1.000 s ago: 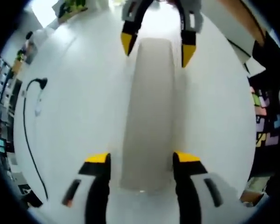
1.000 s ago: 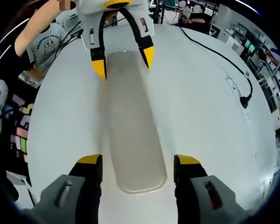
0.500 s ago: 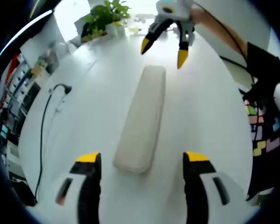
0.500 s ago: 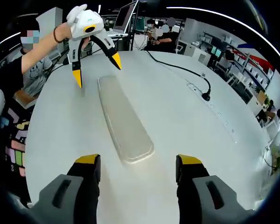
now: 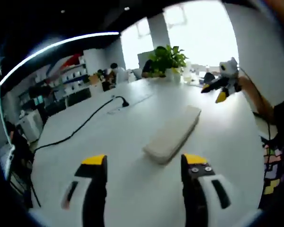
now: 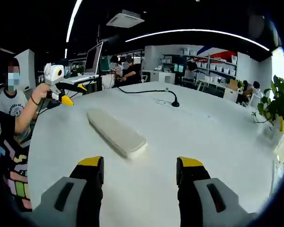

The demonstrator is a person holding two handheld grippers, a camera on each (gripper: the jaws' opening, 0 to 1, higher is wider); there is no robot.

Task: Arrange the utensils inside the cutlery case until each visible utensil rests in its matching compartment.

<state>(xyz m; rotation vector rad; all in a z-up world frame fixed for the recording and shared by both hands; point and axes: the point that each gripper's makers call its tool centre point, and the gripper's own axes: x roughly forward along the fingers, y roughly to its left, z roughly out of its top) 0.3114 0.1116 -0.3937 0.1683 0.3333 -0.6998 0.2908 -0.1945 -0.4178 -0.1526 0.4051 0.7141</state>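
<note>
Big white table (image 5: pixel 132 189) takes up most of both views, and it's pretty bare around the case. Behind it is an open office: shelves, desks, a monitor (image 6: pixel 93 57) and a few people sitting at the far side in the right gripper view. There's a potted plant (image 5: pixel 166 58) on the far edge of the table in the left gripper view, straight ahead past the claw. A black cable (image 5: pixel 80 125) snakes over the table ahead-left of the left gripper (image 5: pixel 143 164). In the right gripper view what looks like the same cable (image 6: pixel 149 92) ends in a plug ahead of the right gripper (image 6: pixel 139 166), slightly to the right.

The case (image 5: pixel 173 133) is shut, a long pale slab lying flat on the table with nothing on or against it. From the left gripper it sits just ahead, between the jaw lines, long axis running away and off to the right. In the right gripper view the case (image 6: pixel 115 132) is again just ahead, long axis running away to the left.

Both grippers are wide open and holding nothing, well back from the case and up off the table. The right one also shows ahead-right past the far end of the case, and the left one ahead-left, held in a hand (image 6: pixel 38 90). Can't tell their jaw gap from there.
</note>
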